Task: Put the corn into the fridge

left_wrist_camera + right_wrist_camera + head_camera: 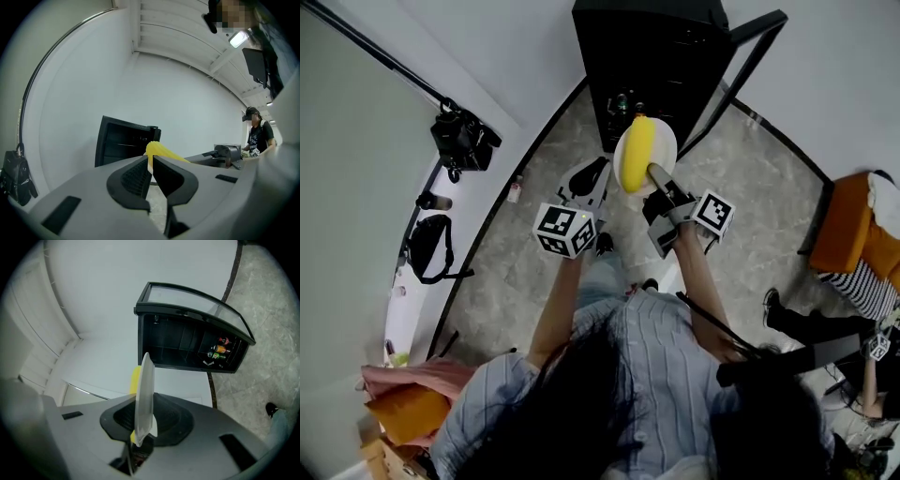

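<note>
A yellow corn cob lies on a small white plate, carried above the floor in front of the open black fridge. My right gripper is shut on the plate's near rim. In the right gripper view the plate stands edge-on between the jaws, the corn peeks out behind it, and the fridge shows its dark shelves. My left gripper hangs just left of the plate, jaws together and holding nothing. From the left gripper view the corn shows past the tips.
The fridge door swings open to the right; small bottles sit inside. Black bags lie along the left wall and a small bottle stands on the floor. A seated person is at the right.
</note>
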Available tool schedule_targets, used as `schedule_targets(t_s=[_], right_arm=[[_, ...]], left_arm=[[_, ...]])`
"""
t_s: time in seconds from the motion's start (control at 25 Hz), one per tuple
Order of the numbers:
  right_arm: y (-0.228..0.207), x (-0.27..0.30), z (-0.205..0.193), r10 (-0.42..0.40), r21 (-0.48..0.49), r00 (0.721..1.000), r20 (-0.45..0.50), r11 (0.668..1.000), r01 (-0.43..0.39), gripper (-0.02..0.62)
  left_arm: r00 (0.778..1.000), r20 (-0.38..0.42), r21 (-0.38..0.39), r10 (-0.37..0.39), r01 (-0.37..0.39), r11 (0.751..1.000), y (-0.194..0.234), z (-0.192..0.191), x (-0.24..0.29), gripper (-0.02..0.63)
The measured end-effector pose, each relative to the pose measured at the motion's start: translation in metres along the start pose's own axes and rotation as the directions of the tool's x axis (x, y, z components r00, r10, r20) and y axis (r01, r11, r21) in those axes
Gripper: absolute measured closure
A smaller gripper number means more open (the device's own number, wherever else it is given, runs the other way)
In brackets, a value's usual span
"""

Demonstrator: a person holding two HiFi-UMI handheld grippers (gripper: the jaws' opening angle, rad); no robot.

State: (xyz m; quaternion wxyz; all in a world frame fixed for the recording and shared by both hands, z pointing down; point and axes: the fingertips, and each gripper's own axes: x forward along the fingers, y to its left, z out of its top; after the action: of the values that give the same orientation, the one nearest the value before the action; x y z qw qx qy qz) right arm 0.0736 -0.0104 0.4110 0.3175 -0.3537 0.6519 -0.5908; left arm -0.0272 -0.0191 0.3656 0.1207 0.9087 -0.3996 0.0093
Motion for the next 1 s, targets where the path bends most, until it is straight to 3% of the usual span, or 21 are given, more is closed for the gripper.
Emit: schedule_targets(t_s=[0.44,0.76,1.0], right_arm=[[-0.002,0.063,0.008,-0.009,0.01,0.998,0.069,1.0,0.008,0.531],[-0.01,0.079,0.012,0.003,0.013,0.991,0.137,1.0,-0.005,0.531],[-0.029,0.092,0.012,-0.026,0.034,0.985,0.169,0.999,0.02,0.531]], left_arm=[[0.996,-0.013,0.013,-0.084,0.085,0.996,0.066,0.016,0.029,0.572],[0.984,-0.027,0.031,-0.173,0.174,0.984,0.075,0.015,0.04,0.572],[0.981,-0.049,0.01,-0.187,0.187,0.982,0.099,0.001,0.044,0.572]])
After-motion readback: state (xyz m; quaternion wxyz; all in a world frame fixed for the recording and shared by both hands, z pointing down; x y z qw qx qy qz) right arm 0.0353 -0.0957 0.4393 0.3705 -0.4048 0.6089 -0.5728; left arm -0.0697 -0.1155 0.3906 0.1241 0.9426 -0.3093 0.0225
